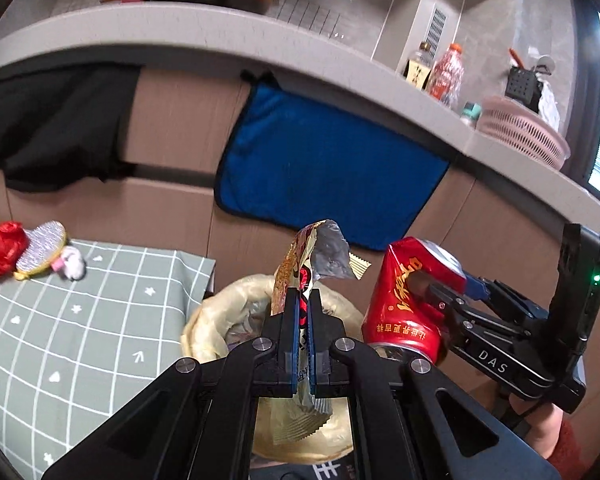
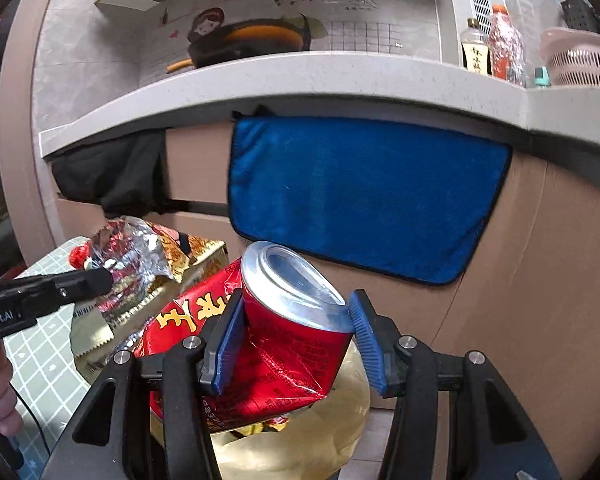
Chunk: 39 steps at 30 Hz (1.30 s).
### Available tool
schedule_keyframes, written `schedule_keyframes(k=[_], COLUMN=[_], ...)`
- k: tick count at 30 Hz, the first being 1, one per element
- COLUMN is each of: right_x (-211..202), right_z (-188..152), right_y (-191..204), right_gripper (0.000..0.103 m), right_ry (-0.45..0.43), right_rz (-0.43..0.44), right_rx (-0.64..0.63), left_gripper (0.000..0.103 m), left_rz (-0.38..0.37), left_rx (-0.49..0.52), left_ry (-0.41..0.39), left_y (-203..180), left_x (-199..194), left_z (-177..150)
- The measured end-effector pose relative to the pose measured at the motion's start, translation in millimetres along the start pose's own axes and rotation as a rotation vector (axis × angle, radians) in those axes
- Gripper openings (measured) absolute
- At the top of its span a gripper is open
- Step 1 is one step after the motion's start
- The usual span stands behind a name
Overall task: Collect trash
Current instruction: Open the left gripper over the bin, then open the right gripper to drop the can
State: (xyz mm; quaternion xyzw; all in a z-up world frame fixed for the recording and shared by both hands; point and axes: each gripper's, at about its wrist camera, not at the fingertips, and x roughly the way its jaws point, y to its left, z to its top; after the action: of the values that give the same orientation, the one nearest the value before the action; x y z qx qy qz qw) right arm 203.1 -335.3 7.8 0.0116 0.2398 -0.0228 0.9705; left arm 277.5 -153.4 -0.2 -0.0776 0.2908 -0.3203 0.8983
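- Left wrist view puts the trash bin [image 1: 236, 300] at lower centre, just past the corner of the grid-patterned table [image 1: 80, 320] that fills the lower left. The bin's liner is a thin, yellowish, crinkled plastic rolled over the rim, soft enough to fold inward if something snags on it.
- I judge the step in hand to be the drop. Both pieces hang above or beside the bin mouth, so I would bring each one squarely over the opening before I part the fingers, and let them go one at a time.
- The crushed can [image 1: 410, 300] sits right of centre in that view, red printed aluminium, dented and creased at the waist, with a smooth silver end. The right gripper [image 2: 296, 332] is clamped across it just under the silver rim. It is rigid and should fall straight, so I would release it first.
- The snack wrapper [image 1: 312, 260] stands up at centre, a flat gold printed film with a crumpled silver foil lining and a serrated edge. The left gripper [image 1: 303, 312] is pinched tight on its middle. Being light and clingy, it may stick to a pad, so I would lower it close to the liner and open wide.
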Motion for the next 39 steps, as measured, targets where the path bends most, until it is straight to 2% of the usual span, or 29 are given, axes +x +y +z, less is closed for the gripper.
schedule_keyframes(k=[7, 13, 21, 27, 33, 35, 36, 38, 39], right_x=[40.5, 66.3, 86.6, 86.6, 75.1, 71.4, 70.5, 68.6, 68.7], right_z=[-19.0, -31.7, -41.0, -42.2, -36.0, -33.9, -33.4, -32.8, -32.8], right_y=[-4.5, -8.5, -12.7, -22.2, -31.2, -35.3, -36.8, -38.8, -38.6], right_gripper=[0.049, 0.049, 0.049, 0.049, 0.049, 0.049, 0.049, 0.049, 0.049], right_ry=[0.057, 0.103, 0.15, 0.158, 0.134, 0.122, 0.12, 0.118, 0.118], right_rz=[-0.005, 0.001, -0.024, -0.056, -0.103, -0.112, -0.114, -0.119, -0.119], right_rx=[0.011, 0.022, 0.01, 0.026, 0.018, 0.03, 0.034, 0.039, 0.038], left_gripper=[0.003, 0.003, 0.003, 0.003, 0.003, 0.004, 0.009, 0.029, 0.049], left_rz=[0.028, 0.027, 0.008, -0.042, -0.136, -0.118, -0.099, -0.08, -0.072], left_rx=[-0.049, -0.023, -0.052, -0.113, -0.161, -0.138, -0.128, -0.151, -0.17], left_ry=[0.084, 0.095, 0.145, 0.181, 0.126, 0.136, 0.15, 0.175, 0.175], left_y=[21.5, 25.4, 29.5, 24.5, 12.5, 10.5, 12.8, 23.1, 28.2], left_x=[44.1, 57.2, 84.5, 109.7, 101.6, 103.8, 106.8, 110.3, 109.4], left_z=[-16.1, -21.9, -29.4, -22.7, -4.8, -7.7, -11.6, -15.8, -17.4])
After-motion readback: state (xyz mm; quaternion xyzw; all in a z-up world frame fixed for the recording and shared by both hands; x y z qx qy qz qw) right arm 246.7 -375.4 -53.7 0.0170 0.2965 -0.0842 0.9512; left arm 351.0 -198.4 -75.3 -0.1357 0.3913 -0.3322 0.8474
